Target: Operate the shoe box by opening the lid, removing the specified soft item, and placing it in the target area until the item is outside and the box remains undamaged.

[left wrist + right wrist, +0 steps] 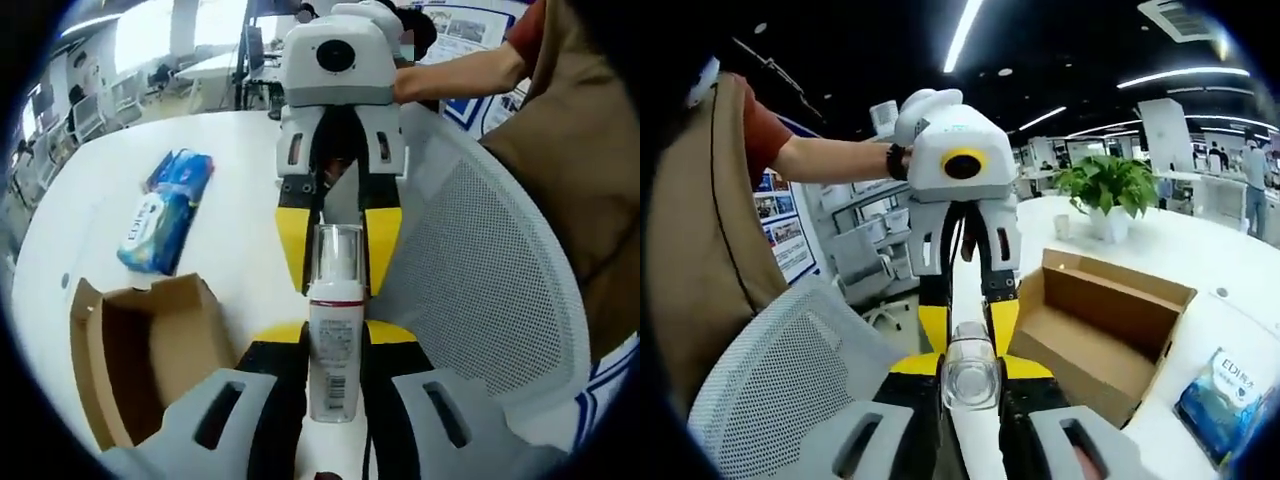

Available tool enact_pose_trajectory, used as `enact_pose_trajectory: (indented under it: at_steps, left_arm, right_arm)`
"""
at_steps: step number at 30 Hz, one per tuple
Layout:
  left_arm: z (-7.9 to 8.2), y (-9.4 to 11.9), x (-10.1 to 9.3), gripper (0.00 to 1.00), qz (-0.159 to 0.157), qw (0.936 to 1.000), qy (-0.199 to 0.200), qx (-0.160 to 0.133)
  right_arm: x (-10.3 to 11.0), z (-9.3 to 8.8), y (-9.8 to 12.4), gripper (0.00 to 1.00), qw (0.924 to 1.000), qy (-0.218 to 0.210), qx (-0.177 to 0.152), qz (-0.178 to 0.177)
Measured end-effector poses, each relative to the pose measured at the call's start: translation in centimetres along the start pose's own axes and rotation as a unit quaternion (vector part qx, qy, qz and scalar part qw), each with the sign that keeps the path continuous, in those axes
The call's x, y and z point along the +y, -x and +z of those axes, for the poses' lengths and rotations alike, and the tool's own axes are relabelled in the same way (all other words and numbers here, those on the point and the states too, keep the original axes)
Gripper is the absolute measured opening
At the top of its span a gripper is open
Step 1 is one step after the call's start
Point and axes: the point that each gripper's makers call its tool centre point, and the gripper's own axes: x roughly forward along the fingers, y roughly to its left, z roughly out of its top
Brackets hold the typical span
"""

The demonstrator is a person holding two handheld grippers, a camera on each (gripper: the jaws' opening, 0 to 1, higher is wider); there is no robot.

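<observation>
1. Both grippers hold one bottle [334,345]: the left gripper [333,385] has its jaws closed on the body, and the right gripper [340,240] has its yellow fingertips [292,245] closed on the clear cap end.
2. Bottle is airborne, outside the shoe box [140,350], which stands open on the white table [235,170].
3. Judgement: one gripper should release before the other carries.
4. Blue wipes pack [160,215] lies beyond the box.

bottle [333,345]: smooth white plastic, printed label, clear glossy cap. shoe box [140,350]: matt brown corrugated cardboard. wipes pack [163,212]: glossy blue plastic film. chair back [480,270]: pale woven mesh. table [240,160]: smooth white top. gripper [338,235]: white plastic, matt yellow pads.
</observation>
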Motion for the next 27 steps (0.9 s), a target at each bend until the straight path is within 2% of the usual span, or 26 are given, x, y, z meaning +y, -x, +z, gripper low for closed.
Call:
enact_pose_trajectory:
  at_steps: [6,8,13,18,22,25,27]
  left_arm:
    - [-0.2,0.2,-0.3,0.2,0.006,1.0,0.001,-0.001]
    - [-0.7,0.2,-0.1,0.22,0.011,0.9999,0.001,0.006]
    - [-1.9,0.4,-0.5,0.33,0.009,0.9998,0.002,0.017]
    - [-2.7,0.9,0.6,0.39,0.047,0.9988,0.012,0.007]
    - [-2.8,1.6,1.9,0.41,0.093,0.995,0.032,-0.015]
    - [-2.7,2.1,2.9,0.42,0.133,0.989,0.053,-0.039]
    - [-2.3,2.6,3.5,0.44,0.157,0.9814,0.085,-0.072]
  right_arm:
    - [0.1,-0.2,-0.2,0.15,0.9993,-0.032,-0.016,0.007]
    - [0.1,-0.2,-0.2,0.15,0.9993,-0.033,-0.016,0.006]
    - [-0.2,-0.4,0.1,0.16,0.9991,-0.038,-0.016,0.003]
    - [-0.8,-0.6,0.8,0.16,0.9988,-0.046,-0.018,-0.007]
    - [-1.2,-1.0,1.5,0.16,0.9984,-0.052,-0.015,-0.014]
    - [-1.6,-1.3,2.1,0.16,0.9982,-0.054,-0.012,-0.022]
    - [-1.9,-1.6,2.5,0.16,0.9979,-0.057,-0.01,-0.027]
